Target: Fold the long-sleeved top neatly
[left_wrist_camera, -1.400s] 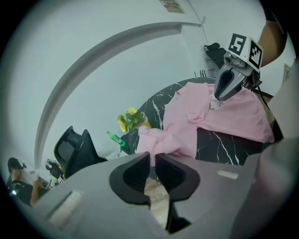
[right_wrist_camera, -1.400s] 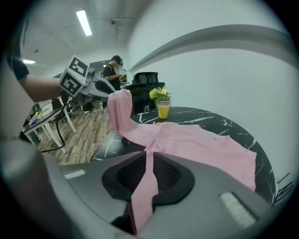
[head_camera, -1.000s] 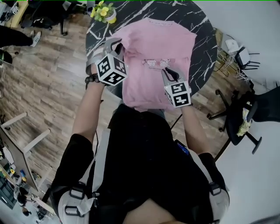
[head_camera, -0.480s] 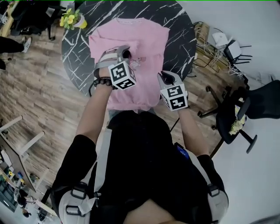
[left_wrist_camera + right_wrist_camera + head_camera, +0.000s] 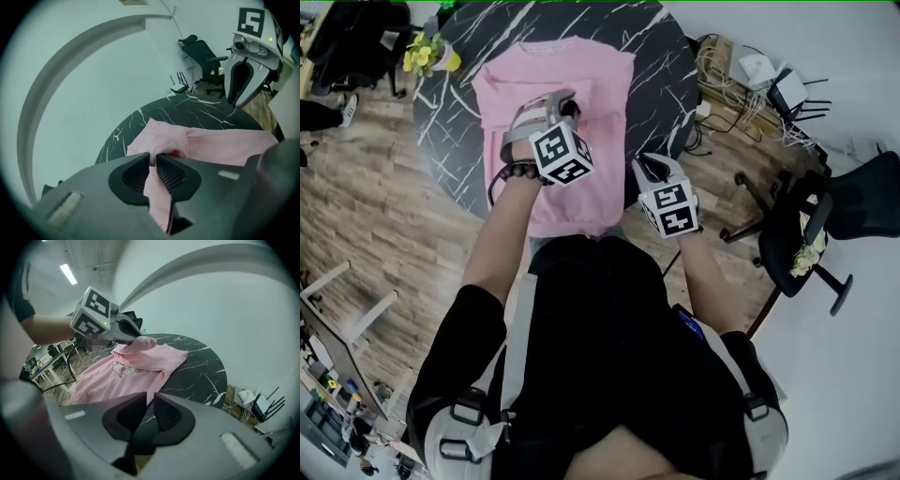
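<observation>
Pink top (image 5: 592,80) on black marble surface (image 5: 670,66), wood floor (image 5: 394,234), left gripper (image 5: 153,158) and right gripper (image 5: 150,398) jaws clenched on its fabric, middle hidden behind left gripper.

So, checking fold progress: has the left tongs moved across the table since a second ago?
Yes. Left tongs, shut on the pink top, went rightward from near the table's left edge toward its middle.
</observation>
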`<control>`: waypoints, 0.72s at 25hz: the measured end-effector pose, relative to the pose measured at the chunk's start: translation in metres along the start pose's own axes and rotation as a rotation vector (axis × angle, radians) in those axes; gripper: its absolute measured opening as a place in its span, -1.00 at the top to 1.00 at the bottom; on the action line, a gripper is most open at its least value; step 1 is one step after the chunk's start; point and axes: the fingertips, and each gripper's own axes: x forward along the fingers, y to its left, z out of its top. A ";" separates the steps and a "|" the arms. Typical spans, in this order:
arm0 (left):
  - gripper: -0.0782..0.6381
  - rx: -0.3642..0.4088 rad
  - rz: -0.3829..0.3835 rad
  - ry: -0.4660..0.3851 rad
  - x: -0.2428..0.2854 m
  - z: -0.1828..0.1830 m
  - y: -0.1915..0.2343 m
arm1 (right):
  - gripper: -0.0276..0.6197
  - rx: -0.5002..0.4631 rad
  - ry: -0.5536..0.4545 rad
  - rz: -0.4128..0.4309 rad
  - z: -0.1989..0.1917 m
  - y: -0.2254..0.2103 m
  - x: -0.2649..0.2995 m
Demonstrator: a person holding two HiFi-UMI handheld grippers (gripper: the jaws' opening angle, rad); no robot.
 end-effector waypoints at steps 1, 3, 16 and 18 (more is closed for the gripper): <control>0.61 0.000 -0.016 -0.004 0.002 0.004 -0.004 | 0.75 0.002 0.002 -0.004 -0.002 -0.002 -0.001; 0.47 -0.006 -0.048 -0.026 0.003 0.014 -0.013 | 0.75 0.007 0.004 -0.011 -0.004 -0.006 -0.003; 0.39 -0.068 -0.110 -0.017 0.002 -0.022 -0.012 | 0.75 0.020 -0.015 -0.041 0.019 -0.004 0.008; 0.39 -0.105 -0.116 -0.008 0.001 -0.040 -0.005 | 0.75 0.019 -0.015 -0.054 0.023 -0.005 0.011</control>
